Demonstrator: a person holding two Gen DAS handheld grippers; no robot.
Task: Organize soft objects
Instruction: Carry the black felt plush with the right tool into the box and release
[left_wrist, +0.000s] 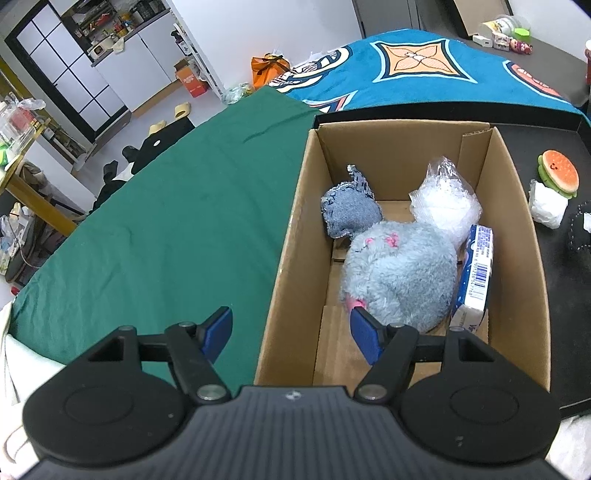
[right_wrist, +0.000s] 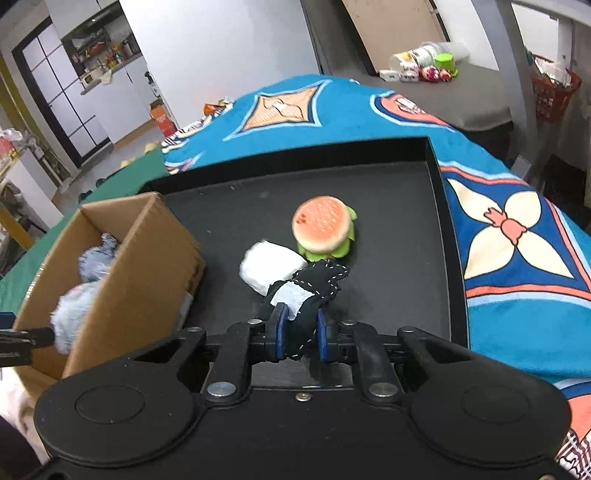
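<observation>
A cardboard box (left_wrist: 291, 236) holds a fluffy grey plush (left_wrist: 402, 273), a denim pouch (left_wrist: 349, 212), a clear plastic bag (left_wrist: 445, 199) and a blue-white tissue pack (left_wrist: 476, 273). My left gripper (left_wrist: 291, 332) is open and empty above the box's near left wall. My right gripper (right_wrist: 299, 332) is shut on a black stitched fabric toy (right_wrist: 314, 291) with a white patch, over the black tray (right_wrist: 406, 221). A burger toy (right_wrist: 325, 229) and a white soft bundle (right_wrist: 271, 267) lie just beyond it. The box also shows in the right wrist view (right_wrist: 140, 258).
The tray and box rest on a bed with a green sheet (left_wrist: 166, 206) and a blue patterned blanket (right_wrist: 517, 229). The burger toy (left_wrist: 557, 173) and white bundle (left_wrist: 548, 205) sit right of the box. Room clutter lies beyond.
</observation>
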